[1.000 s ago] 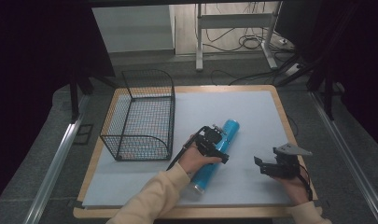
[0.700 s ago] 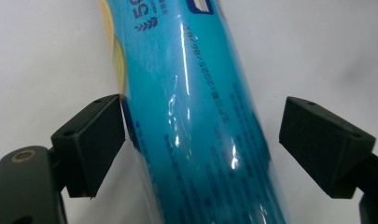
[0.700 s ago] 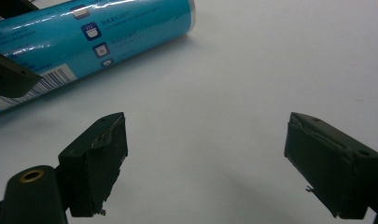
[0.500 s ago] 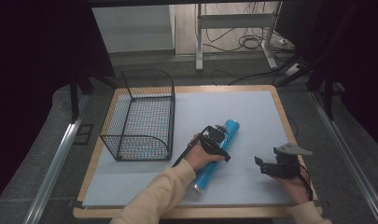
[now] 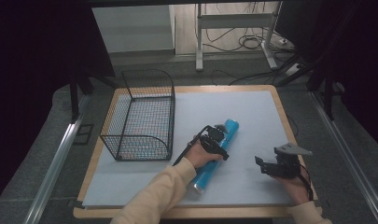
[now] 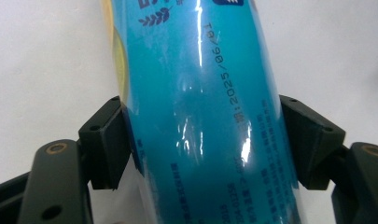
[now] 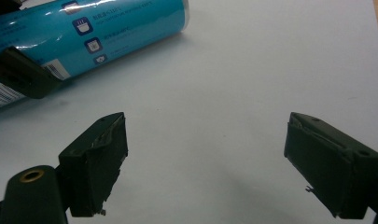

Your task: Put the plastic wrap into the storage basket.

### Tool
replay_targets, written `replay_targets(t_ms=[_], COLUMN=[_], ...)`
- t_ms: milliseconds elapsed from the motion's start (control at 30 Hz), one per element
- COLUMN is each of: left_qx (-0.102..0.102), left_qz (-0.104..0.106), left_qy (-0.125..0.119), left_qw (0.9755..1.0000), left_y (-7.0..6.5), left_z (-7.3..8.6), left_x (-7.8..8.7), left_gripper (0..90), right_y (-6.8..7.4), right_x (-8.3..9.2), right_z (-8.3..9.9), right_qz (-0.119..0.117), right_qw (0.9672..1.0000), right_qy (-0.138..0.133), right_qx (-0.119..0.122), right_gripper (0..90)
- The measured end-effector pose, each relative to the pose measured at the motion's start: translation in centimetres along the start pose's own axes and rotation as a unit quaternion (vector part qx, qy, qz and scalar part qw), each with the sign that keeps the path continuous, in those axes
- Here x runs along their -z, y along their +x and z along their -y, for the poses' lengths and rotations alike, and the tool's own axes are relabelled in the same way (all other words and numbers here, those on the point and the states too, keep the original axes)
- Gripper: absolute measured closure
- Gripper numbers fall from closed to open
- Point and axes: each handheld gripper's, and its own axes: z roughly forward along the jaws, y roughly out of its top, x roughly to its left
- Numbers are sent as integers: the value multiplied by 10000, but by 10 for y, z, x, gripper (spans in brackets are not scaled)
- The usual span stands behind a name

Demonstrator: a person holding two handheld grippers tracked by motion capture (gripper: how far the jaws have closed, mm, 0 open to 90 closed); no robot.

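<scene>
Left gripper (image 5: 218, 135) clamped the blue tube (image 5: 215, 154).
Right gripper (image 5: 267, 164) hovered wide open, holding nothing, near the tube.

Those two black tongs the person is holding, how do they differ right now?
The left tongs are closed around the blue tube, one jaw on each side of it; the right tongs are spread wide with nothing between them. In the high view, the left tongs sit mid-table on the tube, while the right tongs are apart from it, near the right edge. Both have black jaws.
</scene>
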Motion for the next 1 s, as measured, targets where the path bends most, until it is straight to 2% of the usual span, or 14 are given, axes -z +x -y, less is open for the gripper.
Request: replay_targets(t_ms=[100,233,400,667,1000], left_qx=[112,50,9,-94,-161], left_qz=[140,112,204,155,118], left_qy=[36,50,-36,-220,-312], left_qw=[9998,9999,9998,9996,9993], left_y=[4,7,13,16,20], left_z=[0,0,1,-2,-8], left_x=[1,4,14,35,57], left_gripper=[266,271,277,288,298], right_y=[0,-1,-2,-1,-2], right_x=[0,0,0,0,1], right_z=[0,0,0,0,0], right_qz=[9,17,42,50,74], right_qw=[10000,10000,10000,10000,10000], right_qy=[7,-2,13,14,17], right_qx=[14,17,0,6,-28], right_gripper=[134,136,137,138,138])
